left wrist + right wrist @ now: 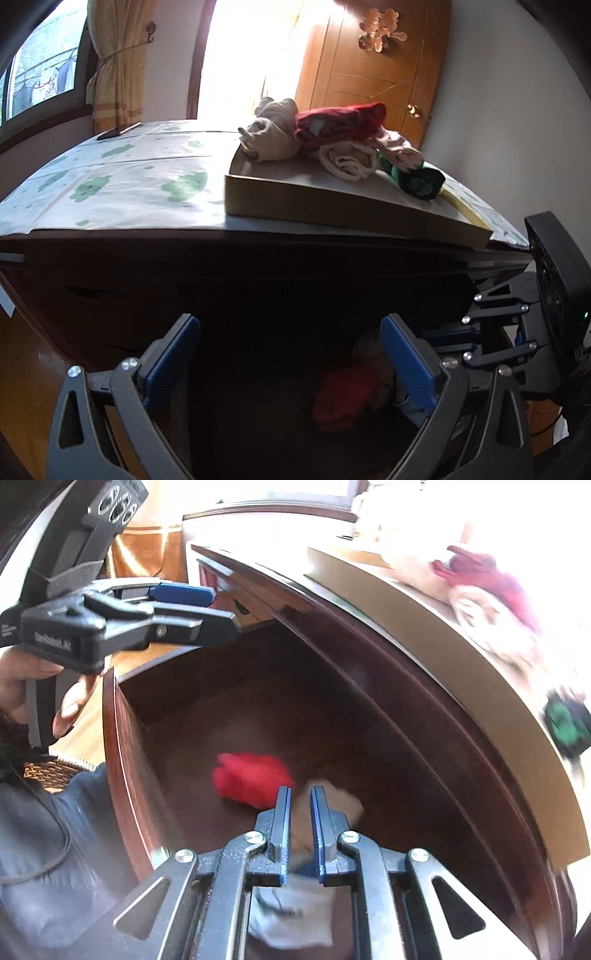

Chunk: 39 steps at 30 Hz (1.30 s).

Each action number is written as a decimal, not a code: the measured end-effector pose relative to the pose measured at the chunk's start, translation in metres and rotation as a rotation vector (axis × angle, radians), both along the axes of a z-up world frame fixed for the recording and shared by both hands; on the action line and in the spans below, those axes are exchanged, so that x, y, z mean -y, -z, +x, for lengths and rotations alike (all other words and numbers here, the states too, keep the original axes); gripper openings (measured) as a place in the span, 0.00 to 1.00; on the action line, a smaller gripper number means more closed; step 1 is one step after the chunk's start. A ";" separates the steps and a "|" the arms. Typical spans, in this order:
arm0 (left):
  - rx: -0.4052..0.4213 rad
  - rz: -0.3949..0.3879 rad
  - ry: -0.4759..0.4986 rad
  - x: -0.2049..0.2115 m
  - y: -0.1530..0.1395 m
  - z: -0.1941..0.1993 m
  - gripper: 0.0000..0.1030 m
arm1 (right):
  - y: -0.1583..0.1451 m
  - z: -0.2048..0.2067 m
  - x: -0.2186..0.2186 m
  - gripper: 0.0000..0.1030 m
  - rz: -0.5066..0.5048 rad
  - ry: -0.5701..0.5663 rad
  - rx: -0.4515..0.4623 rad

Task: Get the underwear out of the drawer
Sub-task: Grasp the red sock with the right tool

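Observation:
The dark wooden drawer (110,738) stands pulled out. A red piece of underwear (251,779) lies on its floor, also visible as the red underwear (343,398) in the left wrist view. My right gripper (300,801) is shut on a beige-grey piece of underwear (301,834), held above the drawer floor beside the red one. My left gripper (291,350) hangs open and empty over the drawer's front; in the right wrist view that left gripper (223,609) sits at the upper left. The right gripper (454,336) shows at the right edge, its tips hidden.
A shallow cardboard tray (332,206) on the cabinet top holds a pile of rolled underwear (332,136), red, beige and green. A green-patterned cloth (129,177) covers the top, with a phone (118,131) at its far edge. A wicker basket (55,771) stands left of the drawer.

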State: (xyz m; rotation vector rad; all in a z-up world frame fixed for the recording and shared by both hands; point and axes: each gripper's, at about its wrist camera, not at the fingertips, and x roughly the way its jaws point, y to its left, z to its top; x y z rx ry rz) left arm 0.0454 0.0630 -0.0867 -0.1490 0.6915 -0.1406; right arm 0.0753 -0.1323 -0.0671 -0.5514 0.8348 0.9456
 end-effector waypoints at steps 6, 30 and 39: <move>-0.045 0.094 0.076 0.030 0.007 0.004 0.97 | 0.007 0.000 0.013 0.11 -0.029 0.015 -0.037; -0.033 0.088 -0.131 -0.034 -0.002 0.001 0.97 | 0.057 0.034 -0.115 0.48 -0.212 -0.170 -0.216; -0.046 0.061 -0.073 -0.020 -0.001 0.001 0.97 | 0.060 0.019 -0.094 0.18 -0.095 -0.135 -0.170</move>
